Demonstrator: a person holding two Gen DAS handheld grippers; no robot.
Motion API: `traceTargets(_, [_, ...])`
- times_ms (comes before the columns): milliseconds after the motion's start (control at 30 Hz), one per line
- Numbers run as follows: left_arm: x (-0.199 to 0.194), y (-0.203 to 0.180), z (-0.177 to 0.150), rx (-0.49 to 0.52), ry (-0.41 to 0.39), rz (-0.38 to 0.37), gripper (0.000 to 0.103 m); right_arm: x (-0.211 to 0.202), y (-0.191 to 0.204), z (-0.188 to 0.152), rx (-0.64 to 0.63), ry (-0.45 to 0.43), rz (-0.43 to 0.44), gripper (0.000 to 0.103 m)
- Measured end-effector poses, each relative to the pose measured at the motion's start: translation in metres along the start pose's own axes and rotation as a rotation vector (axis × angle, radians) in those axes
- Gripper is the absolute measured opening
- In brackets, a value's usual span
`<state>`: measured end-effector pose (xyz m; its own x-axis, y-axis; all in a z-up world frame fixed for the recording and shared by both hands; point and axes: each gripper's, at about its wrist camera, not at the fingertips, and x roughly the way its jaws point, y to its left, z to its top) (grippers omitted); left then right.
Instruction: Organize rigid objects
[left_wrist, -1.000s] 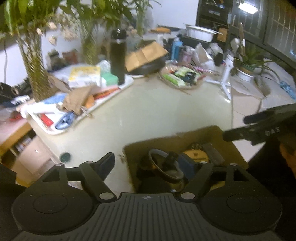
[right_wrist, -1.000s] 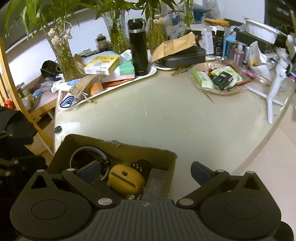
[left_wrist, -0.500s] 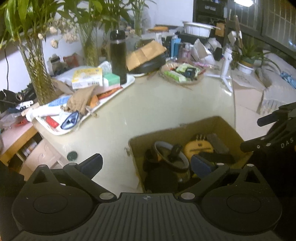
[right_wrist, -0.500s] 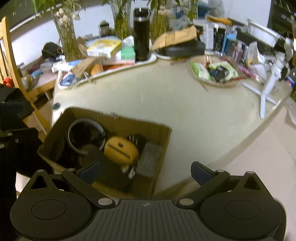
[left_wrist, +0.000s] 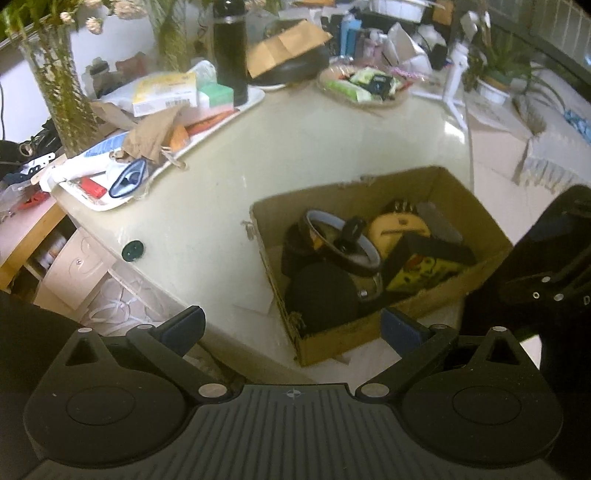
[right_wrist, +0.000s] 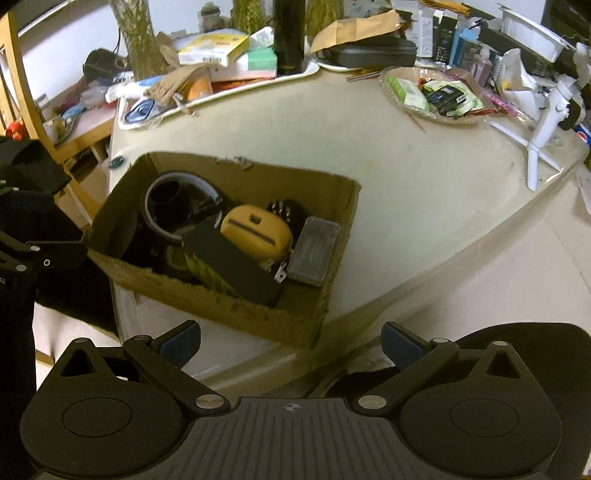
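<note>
lying aslant, cardboard box (left_wrist: 334, 334) open-topped

Black flask (left_wrist: 231, 48), white tripod (right_wrist: 546, 125)

Open cardboard box (left_wrist: 373, 325) at the table edge — yellow case (right_wrist: 256, 234), glass lid (left_wrist: 341, 240), grey case (right_wrist: 314, 251) inside.

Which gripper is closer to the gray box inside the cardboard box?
Probably the right gripper. The gray box lies at its end of the cardboard box; the left gripper faces the opposite end, with clutter between.
</note>
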<state>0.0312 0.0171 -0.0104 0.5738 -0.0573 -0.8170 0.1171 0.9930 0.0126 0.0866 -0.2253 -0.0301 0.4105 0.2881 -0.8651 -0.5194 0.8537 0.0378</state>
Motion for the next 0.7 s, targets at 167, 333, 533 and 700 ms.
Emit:
traceTargets(167, [0.0033, -0.0077, -0.0016, 0.049, 0.027, 0.020, 0.103, 0.0022, 0.0034, -0.0011, -0.026, 0.006, -0.013, 0.103])
traceTargets(333, [0.0048, -0.0083, -0.0019, 0.055, 0.039, 0.025, 0.103, 0.0029, 0.0001, -0.0004, -0.007, 0.006, -0.014, 0.103])
traceTargets(533, [0.0053, -0.0091, -0.0015, 0.057, 0.043, 0.034, 0.103, 0.0032, 0.0001, -0.0004, -0.007, 0.007, -0.014, 0.103])
traceTargets(700, [0.0055, -0.0099, -0.0012, 0.060, 0.042, 0.039, 0.103, 0.0035, 0.0001, -0.0004, -0.007, 0.007, -0.014, 0.103])
